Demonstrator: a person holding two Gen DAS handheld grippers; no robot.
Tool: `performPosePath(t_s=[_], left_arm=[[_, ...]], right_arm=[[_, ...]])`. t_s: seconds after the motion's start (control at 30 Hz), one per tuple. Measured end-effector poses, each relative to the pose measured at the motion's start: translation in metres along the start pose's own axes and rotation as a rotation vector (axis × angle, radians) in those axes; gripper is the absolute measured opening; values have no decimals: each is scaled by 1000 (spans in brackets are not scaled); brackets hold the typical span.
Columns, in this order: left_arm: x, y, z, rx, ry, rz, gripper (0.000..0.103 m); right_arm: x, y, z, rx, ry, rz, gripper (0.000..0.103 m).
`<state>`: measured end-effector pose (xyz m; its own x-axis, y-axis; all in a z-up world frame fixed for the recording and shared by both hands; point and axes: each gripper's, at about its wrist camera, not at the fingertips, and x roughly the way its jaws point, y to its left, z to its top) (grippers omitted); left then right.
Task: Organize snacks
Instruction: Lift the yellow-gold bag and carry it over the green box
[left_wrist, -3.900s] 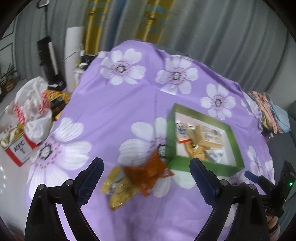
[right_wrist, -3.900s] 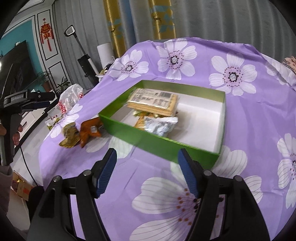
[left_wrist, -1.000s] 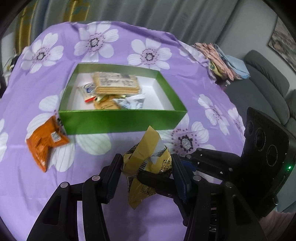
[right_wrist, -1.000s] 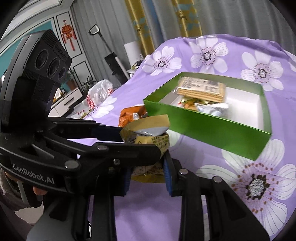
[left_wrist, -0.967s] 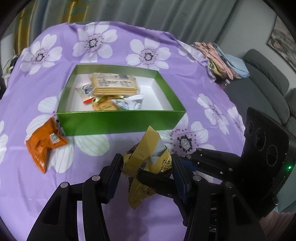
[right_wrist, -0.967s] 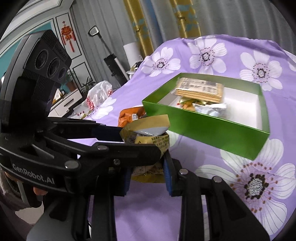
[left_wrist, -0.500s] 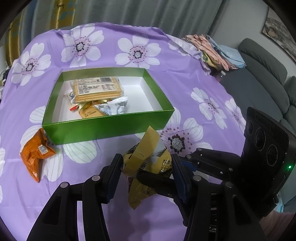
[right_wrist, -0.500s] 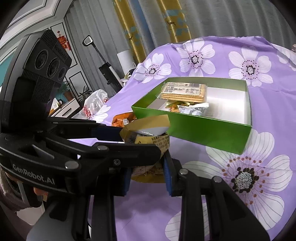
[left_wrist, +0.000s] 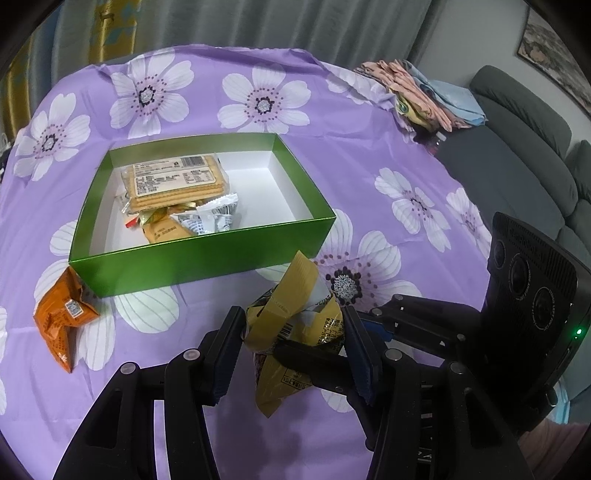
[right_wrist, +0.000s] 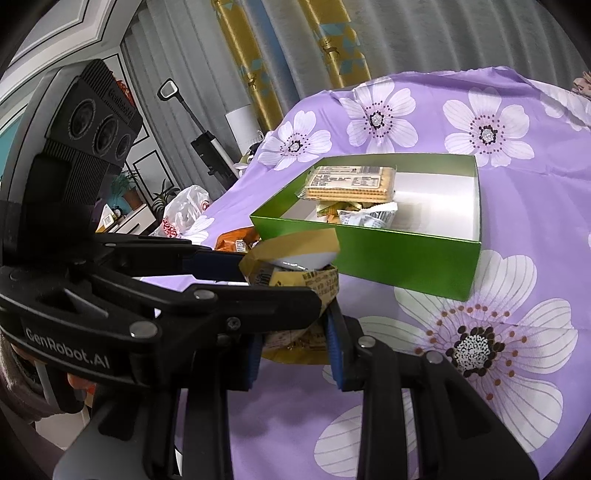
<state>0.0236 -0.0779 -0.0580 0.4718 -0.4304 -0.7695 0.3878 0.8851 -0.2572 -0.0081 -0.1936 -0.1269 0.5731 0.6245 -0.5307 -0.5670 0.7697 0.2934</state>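
Compared with half a second back, both grippers are sitting a bit higher, so the green box (left_wrist: 207, 254) is looking smaller and further off. Closest to me, I'm pinching the crumpled yellow snack bag (left_wrist: 291, 332) with the left gripper (left_wrist: 293, 350), and the right gripper (right_wrist: 293, 354) is clamping the same bag from the side, up above the purple flowered cloth (left_wrist: 369, 147) on the desk. Off left, the orange snack packet (left_wrist: 62, 317) is lying by the box corner. Further out, the box is holding a cracker pack (left_wrist: 173, 181) on top of other wrappers.
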Motion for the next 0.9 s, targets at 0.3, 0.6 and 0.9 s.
performPosePath(t_s=[0.3,0.6,0.9], left_arm=[[4,-3,2,6,5,-2,53],[8,-6,11,22,-4,-7,53],[11,-4,20,33,-17,-10,53]], right_arm=[[0,-3,1,9,-3,-10,31],[-2,-8,5,10,-20,-20,31],[0,-13,12,10,-36,-33,31]])
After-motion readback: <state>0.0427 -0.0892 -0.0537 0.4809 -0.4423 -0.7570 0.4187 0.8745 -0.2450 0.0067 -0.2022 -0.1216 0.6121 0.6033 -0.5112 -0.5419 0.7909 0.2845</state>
